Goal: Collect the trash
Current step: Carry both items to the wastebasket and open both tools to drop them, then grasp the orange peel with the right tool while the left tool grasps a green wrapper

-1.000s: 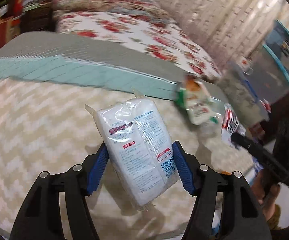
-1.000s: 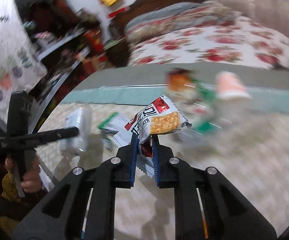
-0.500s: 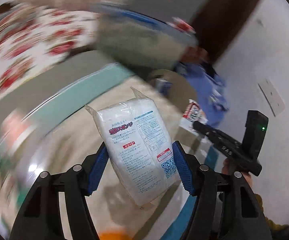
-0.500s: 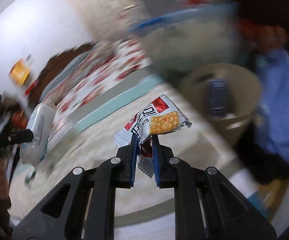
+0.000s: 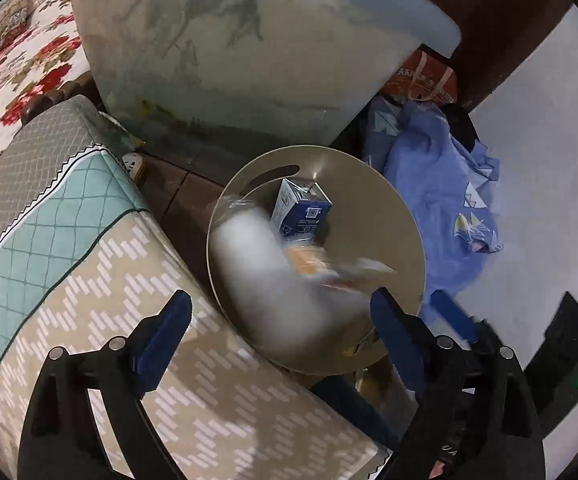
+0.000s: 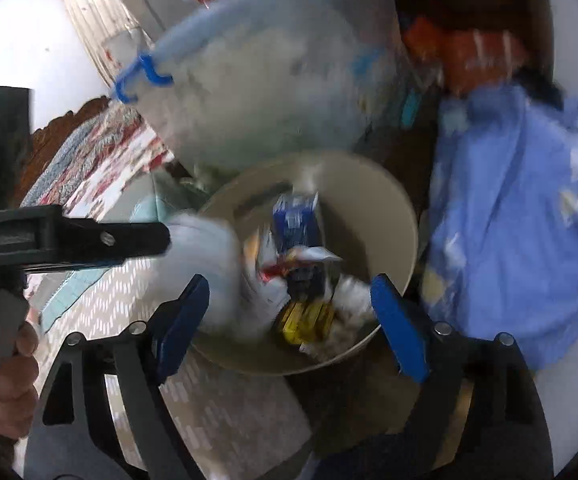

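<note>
We hold both grippers over a round beige bin (image 5: 389, 216) that stands on the floor just beside the corner of the bed (image 5: 89, 288). In the left wrist view, our left gripper (image 5: 279, 320) has its jaws opening, the blue pads standing wide apart at 7 and 4 o'clock, and neither pad presses on anything. Between and beyond them a white packet (image 5: 265, 280) shows as a blur over the bin's near rim, loose of the pads, with the blurred orange and red of a snack bag (image 5: 329, 268) just at its 3 o'clock. A blue carton (image 5: 301, 212) lies inside the bin toward 12 o'clock. In the right wrist view, our right gripper (image 6: 289, 312) also has its jaws opening, pads wide at 8 and 4 o'clock, gripping nothing; the snack bag (image 6: 289, 264) appears smeared above the bin's contents, apart from both pads, beside something yellow (image 6: 305, 320) that we cannot identify. The left gripper's black finger (image 6: 89, 238) reaches in from 9 o'clock, and a hand (image 6: 9, 368) grasps its handle at 8 o'clock. A large translucent storage tub (image 5: 229, 60) stands behind the bin at 12 o'clock, and a blue garment (image 5: 441, 200) lies crumpled on the floor at 3 o'clock.
</note>
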A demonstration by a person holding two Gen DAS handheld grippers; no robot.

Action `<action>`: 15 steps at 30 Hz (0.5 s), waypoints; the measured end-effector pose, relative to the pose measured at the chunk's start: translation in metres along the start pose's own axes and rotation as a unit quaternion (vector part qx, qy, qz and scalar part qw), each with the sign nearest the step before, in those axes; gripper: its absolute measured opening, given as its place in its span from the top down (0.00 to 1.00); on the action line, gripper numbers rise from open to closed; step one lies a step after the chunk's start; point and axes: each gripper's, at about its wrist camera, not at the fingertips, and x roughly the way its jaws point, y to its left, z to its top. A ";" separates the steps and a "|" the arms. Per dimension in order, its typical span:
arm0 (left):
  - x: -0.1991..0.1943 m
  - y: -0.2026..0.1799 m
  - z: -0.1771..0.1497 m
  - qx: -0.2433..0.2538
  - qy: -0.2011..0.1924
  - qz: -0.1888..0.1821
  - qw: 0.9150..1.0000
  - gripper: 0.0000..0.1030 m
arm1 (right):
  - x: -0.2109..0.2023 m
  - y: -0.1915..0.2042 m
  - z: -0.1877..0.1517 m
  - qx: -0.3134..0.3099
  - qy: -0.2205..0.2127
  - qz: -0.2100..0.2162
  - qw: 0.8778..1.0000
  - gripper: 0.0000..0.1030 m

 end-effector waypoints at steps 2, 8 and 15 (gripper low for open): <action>-0.014 0.002 -0.005 0.011 -0.016 0.001 1.000 0.17 | -0.013 0.001 0.000 -0.005 -0.023 -0.007 1.000 0.21; -0.106 0.028 -0.058 0.023 -0.072 -0.052 0.996 0.17 | -0.063 0.024 -0.012 0.008 -0.064 0.045 0.997 0.21; -0.246 0.134 -0.203 0.010 -0.164 -0.019 0.986 0.16 | -0.091 0.100 -0.067 -0.024 -0.015 0.165 0.986 0.37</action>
